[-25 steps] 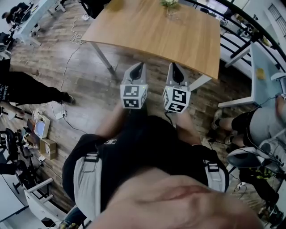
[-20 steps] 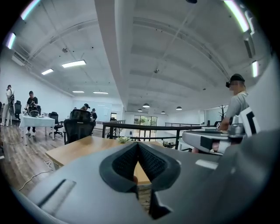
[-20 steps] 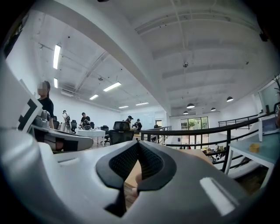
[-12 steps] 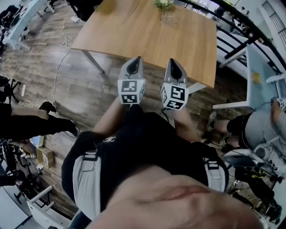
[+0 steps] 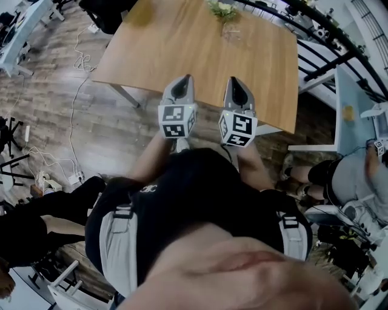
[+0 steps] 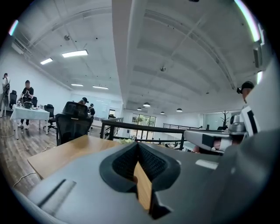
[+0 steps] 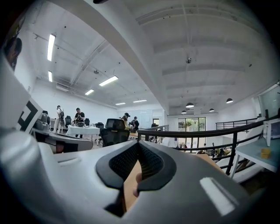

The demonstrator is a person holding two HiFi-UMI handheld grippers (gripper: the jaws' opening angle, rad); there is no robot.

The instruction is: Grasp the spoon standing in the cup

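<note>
No cup or spoon can be made out in any view. A wooden table (image 5: pixel 200 54) lies ahead, with a small clear vessel holding greenery (image 5: pixel 224 13) near its far edge. My left gripper (image 5: pixel 183 83) and right gripper (image 5: pixel 236 85) are held side by side over the table's near edge, pointing forward. In the left gripper view the left gripper (image 6: pixel 138 146) has its jaws meeting at the tips with nothing between them. The right gripper (image 7: pixel 139 146) looks the same in its own view, shut and empty.
A black railing (image 5: pixel 327 36) runs along the table's right side, with a white desk (image 5: pixel 354 91) beyond it and a seated person (image 5: pixel 354 175). Cables (image 5: pixel 76 115) trail over the wood floor at left, near a person in black (image 5: pixel 42 212). An office chair (image 6: pixel 72 124) stands past the table.
The table has drawn closer, and both grippers now reach over its near edge. The person in black at left has shifted down the view. Both grippers stay shut.
</note>
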